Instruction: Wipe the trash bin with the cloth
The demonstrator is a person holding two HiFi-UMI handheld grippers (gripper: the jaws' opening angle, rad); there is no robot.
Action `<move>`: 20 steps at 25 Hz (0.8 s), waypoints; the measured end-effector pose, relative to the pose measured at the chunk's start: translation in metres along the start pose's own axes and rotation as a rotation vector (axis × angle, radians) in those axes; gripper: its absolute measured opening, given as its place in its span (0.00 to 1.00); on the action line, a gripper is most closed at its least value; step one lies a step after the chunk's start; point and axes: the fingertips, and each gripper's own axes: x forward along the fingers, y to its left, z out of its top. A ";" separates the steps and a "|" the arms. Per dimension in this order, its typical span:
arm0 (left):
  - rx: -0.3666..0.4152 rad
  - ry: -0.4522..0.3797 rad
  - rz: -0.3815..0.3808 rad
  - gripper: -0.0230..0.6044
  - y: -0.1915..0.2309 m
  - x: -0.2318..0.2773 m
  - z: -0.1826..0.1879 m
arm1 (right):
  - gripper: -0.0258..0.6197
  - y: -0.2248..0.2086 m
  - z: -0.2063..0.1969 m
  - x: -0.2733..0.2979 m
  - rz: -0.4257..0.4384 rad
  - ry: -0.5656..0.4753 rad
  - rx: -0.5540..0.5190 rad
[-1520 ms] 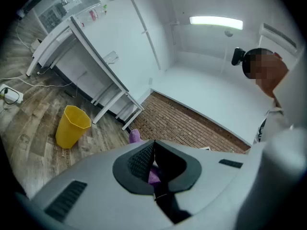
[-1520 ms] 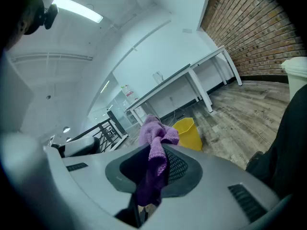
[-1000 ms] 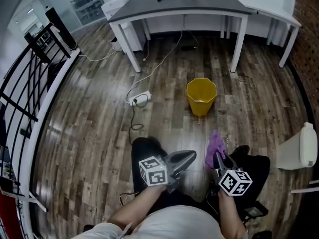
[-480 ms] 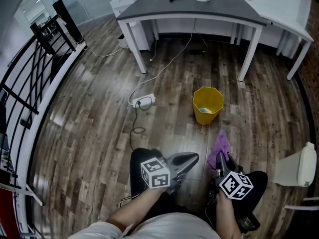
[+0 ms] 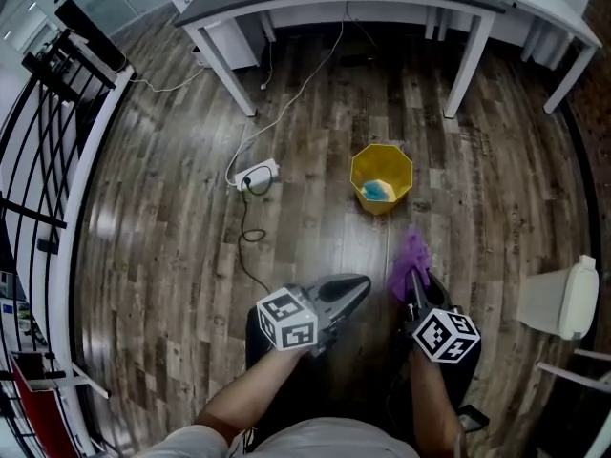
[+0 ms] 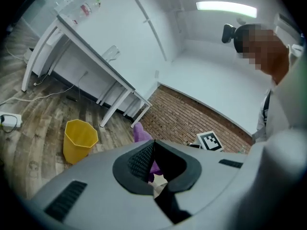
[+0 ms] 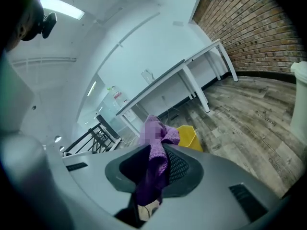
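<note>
A yellow trash bin [image 5: 381,178] stands upright on the wood floor ahead of me, with something blue lying inside it. It also shows as the yellow bin [image 6: 80,140] at the lower left of the left gripper view and as the bin [image 7: 188,137] behind the cloth in the right gripper view. My right gripper [image 5: 412,282] is shut on a purple cloth [image 5: 409,256], which sticks out past its tips; the cloth [image 7: 156,153] hangs between the jaws. My left gripper [image 5: 362,283] is shut and holds nothing. Both are held short of the bin.
A dark-topped desk on white legs [image 5: 339,12] stands beyond the bin. A white power strip [image 5: 254,175] and its cables lie on the floor to the left. A white lidded bin [image 5: 563,301] sits at the right. A black railing [image 5: 57,132] runs along the left.
The head view has tipped down and shifted, so the bin now sits nearer the frame's middle and the blue thing inside shows. Both grippers keep their pose and grip.
</note>
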 end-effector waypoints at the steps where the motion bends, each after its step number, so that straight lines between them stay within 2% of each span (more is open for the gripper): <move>1: 0.013 0.009 0.000 0.04 -0.004 -0.001 0.006 | 0.15 0.003 0.008 -0.002 -0.005 -0.009 0.002; 4: 0.046 0.019 0.004 0.04 -0.003 -0.004 0.004 | 0.15 0.001 0.012 -0.003 -0.008 -0.041 0.009; 8: 0.116 0.003 0.020 0.04 0.008 -0.006 -0.015 | 0.15 -0.008 -0.005 -0.001 0.011 -0.091 0.012; 12: 0.189 -0.014 0.061 0.04 -0.011 -0.030 -0.017 | 0.15 0.003 -0.017 -0.033 0.042 -0.119 -0.033; 16: 0.199 -0.022 0.089 0.04 -0.038 -0.050 -0.019 | 0.15 -0.003 -0.014 -0.067 0.024 -0.138 -0.030; 20: 0.208 -0.001 0.099 0.04 -0.054 -0.049 -0.026 | 0.15 -0.015 -0.001 -0.077 0.020 -0.170 0.017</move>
